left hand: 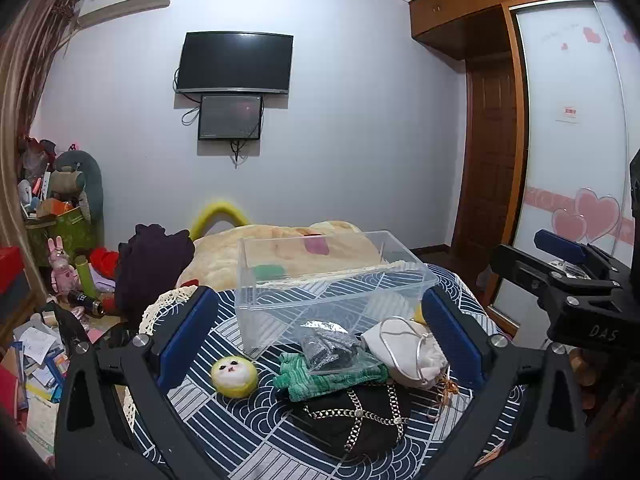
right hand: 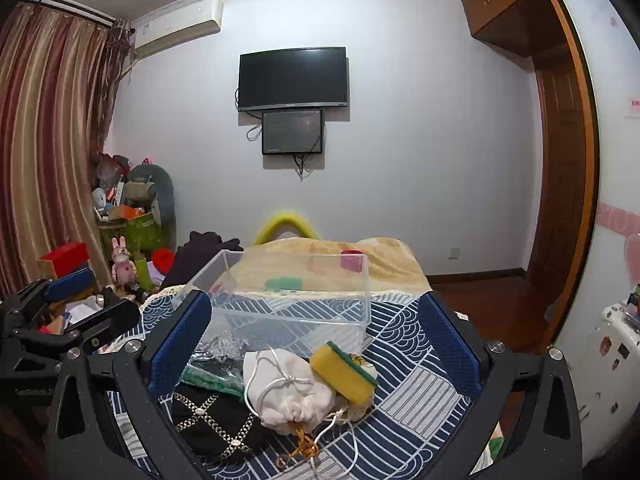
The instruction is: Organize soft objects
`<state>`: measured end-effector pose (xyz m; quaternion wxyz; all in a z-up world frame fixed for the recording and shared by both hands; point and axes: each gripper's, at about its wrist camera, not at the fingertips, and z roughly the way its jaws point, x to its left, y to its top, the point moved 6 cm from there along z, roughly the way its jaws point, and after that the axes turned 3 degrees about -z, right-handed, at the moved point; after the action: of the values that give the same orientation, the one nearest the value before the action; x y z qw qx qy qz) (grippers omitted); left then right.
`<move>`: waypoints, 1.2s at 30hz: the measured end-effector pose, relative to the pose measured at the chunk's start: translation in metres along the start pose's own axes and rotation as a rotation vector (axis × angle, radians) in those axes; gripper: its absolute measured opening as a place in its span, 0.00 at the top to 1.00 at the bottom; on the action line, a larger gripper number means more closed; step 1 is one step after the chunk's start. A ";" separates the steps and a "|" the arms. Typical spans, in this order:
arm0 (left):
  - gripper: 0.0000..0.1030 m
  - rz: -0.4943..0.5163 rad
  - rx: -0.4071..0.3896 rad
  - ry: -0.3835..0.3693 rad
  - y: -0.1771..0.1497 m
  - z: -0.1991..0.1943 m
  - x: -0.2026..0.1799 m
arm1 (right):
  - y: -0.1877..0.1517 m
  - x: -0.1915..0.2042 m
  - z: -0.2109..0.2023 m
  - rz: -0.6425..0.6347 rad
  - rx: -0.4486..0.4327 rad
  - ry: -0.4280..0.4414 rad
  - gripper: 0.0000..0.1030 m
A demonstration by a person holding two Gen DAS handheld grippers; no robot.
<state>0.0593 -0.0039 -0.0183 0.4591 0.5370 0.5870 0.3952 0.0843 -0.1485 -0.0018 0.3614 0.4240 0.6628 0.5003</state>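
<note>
Yellow sponge (right hand: 343,372) atop white drawstring pouch (right hand: 287,390), near clear plastic bin (right hand: 296,300) on patterned cloth (right hand: 408,400).

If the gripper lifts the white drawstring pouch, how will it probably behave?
The white drawstring pouch looks like soft cloth, so it would probably sag and deform. Its loose cord may dangle or snag. Resting against the sponge, it might nudge that.

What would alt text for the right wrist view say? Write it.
Open right gripper above a patterned tablecloth, facing an empty clear plastic bin. In front of the bin lie a white drawstring pouch, yellow sponge and black chain-trimmed cloth.
</note>
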 end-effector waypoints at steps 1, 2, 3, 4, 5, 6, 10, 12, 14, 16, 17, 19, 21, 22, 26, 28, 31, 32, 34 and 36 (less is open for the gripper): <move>0.00 0.000 -0.001 0.002 0.000 0.000 0.000 | 0.000 -0.001 0.000 0.000 -0.001 0.001 0.00; 0.00 -0.002 -0.002 0.001 0.001 -0.001 0.002 | 0.000 -0.001 0.000 0.001 -0.001 0.001 0.00; 0.00 -0.003 -0.002 0.001 0.001 -0.002 0.002 | 0.000 0.000 0.000 0.001 -0.002 0.002 0.00; 0.00 -0.002 -0.003 0.001 0.001 -0.002 0.003 | 0.000 -0.001 -0.001 0.001 -0.003 0.002 0.00; 0.00 -0.002 -0.003 0.002 0.001 -0.002 0.003 | 0.000 0.000 -0.001 0.001 -0.004 0.002 0.00; 0.00 -0.002 -0.005 0.002 0.002 -0.003 0.003 | 0.000 0.000 -0.001 0.001 -0.005 0.002 0.00; 0.00 -0.001 -0.007 0.003 0.002 -0.003 0.004 | 0.001 0.001 -0.002 0.000 -0.010 0.004 0.00; 0.00 -0.001 -0.008 0.004 0.003 -0.003 0.003 | 0.001 0.000 -0.002 0.001 -0.010 0.005 0.00; 0.00 0.000 -0.010 0.006 0.003 -0.003 0.003 | 0.001 0.000 -0.002 0.001 -0.011 0.005 0.00; 0.00 0.000 -0.011 0.006 0.003 -0.004 0.003 | 0.001 0.001 -0.003 0.001 -0.012 0.006 0.00; 0.00 0.000 -0.012 0.006 0.003 -0.004 0.003 | 0.001 0.001 -0.003 0.002 -0.013 0.006 0.00; 0.00 0.001 -0.013 0.006 0.004 -0.004 0.003 | 0.001 0.001 -0.004 0.002 -0.015 0.007 0.00; 0.00 0.001 -0.014 0.005 0.005 -0.005 0.003 | 0.002 0.002 -0.005 0.003 -0.016 0.008 0.00; 0.00 0.002 -0.015 0.006 0.005 -0.005 0.002 | 0.002 0.002 -0.005 0.004 -0.017 0.008 0.00; 0.00 0.005 -0.019 0.007 0.006 -0.006 0.002 | 0.001 0.002 -0.004 0.006 -0.017 0.010 0.00; 0.00 0.007 -0.022 0.008 0.005 -0.008 0.002 | 0.001 0.002 -0.004 0.007 -0.017 0.012 0.00; 0.00 0.006 -0.022 0.007 0.005 -0.008 0.002 | 0.001 0.002 -0.004 0.006 -0.017 0.012 0.00; 0.00 0.006 -0.022 0.007 0.005 -0.008 0.002 | 0.001 0.002 -0.004 0.006 -0.017 0.012 0.00; 0.00 0.006 -0.023 0.007 0.005 -0.008 0.001 | 0.001 0.002 -0.004 0.006 -0.016 0.012 0.00; 0.00 0.007 -0.022 0.007 0.005 -0.008 0.001 | 0.001 0.002 -0.004 0.007 -0.017 0.012 0.00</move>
<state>0.0530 -0.0017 -0.0111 0.4617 0.5324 0.5823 0.4053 0.0801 -0.1480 0.0001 0.3591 0.4202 0.6593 0.5097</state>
